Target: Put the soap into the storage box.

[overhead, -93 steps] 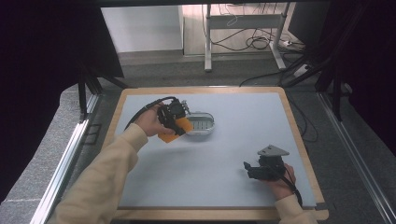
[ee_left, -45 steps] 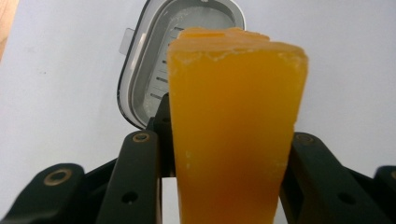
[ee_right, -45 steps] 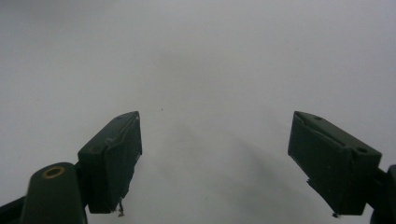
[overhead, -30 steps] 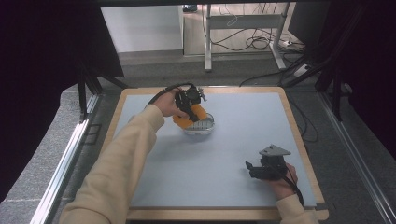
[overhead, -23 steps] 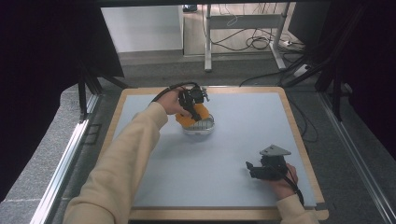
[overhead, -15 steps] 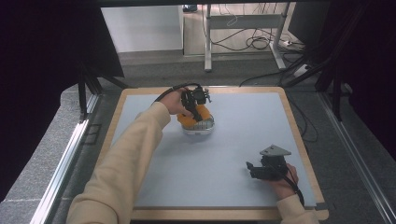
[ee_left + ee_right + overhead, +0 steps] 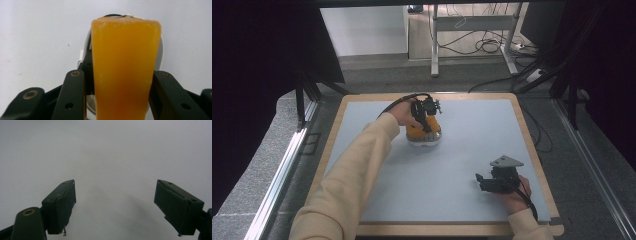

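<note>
One orange sponge (image 7: 125,70), clamped by left tongs (image 7: 424,117), over the bowl (image 7: 426,140).

Grey floor (image 7: 377,75), cables (image 7: 484,45), dark curtains (image 7: 257,75).

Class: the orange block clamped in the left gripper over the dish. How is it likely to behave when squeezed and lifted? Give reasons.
The orange block looks like a sponge: matte, faintly pitted faces suggest it is soft and light. The left gripper pinches its sides, so it probably compresses slightly rather than slipping. Being flat-sided, it is unlikely to roll if dropped into the white dish.
</note>
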Action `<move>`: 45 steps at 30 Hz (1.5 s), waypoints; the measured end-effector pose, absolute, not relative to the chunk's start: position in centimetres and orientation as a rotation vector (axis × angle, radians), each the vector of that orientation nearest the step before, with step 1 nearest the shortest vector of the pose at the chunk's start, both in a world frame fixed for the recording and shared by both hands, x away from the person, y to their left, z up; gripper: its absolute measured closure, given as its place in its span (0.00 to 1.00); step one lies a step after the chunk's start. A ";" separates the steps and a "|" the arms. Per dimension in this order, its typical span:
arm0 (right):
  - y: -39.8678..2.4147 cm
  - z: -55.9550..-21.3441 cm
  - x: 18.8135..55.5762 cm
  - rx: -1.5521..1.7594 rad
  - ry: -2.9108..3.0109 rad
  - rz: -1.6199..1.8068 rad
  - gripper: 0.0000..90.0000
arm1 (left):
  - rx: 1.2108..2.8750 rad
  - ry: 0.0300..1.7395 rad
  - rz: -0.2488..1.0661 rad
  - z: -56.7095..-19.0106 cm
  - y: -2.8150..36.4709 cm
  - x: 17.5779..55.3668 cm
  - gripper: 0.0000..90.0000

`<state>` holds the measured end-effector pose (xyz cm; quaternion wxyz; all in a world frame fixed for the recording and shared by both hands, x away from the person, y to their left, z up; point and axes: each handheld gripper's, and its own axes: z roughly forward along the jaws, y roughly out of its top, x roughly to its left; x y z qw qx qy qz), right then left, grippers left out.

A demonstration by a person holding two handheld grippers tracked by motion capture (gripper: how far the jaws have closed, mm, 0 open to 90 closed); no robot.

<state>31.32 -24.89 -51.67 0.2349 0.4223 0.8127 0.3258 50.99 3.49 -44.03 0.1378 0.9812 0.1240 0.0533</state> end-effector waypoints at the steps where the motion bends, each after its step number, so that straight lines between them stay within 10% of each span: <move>1: -24.9 -51.7 31.3 1.160 2.230 0.894 0.20 | 2.825 0.367 0.151 -44.0 3.5 51.0 0.61; 20: -24.8 -51.8 31.3 1.143 2.244 0.902 0.20 | 2.663 0.532 0.324 -42.3 5.5 50.8 0.19; 45: -24.4 -51.7 31.1 1.134 2.243 0.890 0.20 | 2.448 0.685 0.383 -41.4 13.9 39.6 0.20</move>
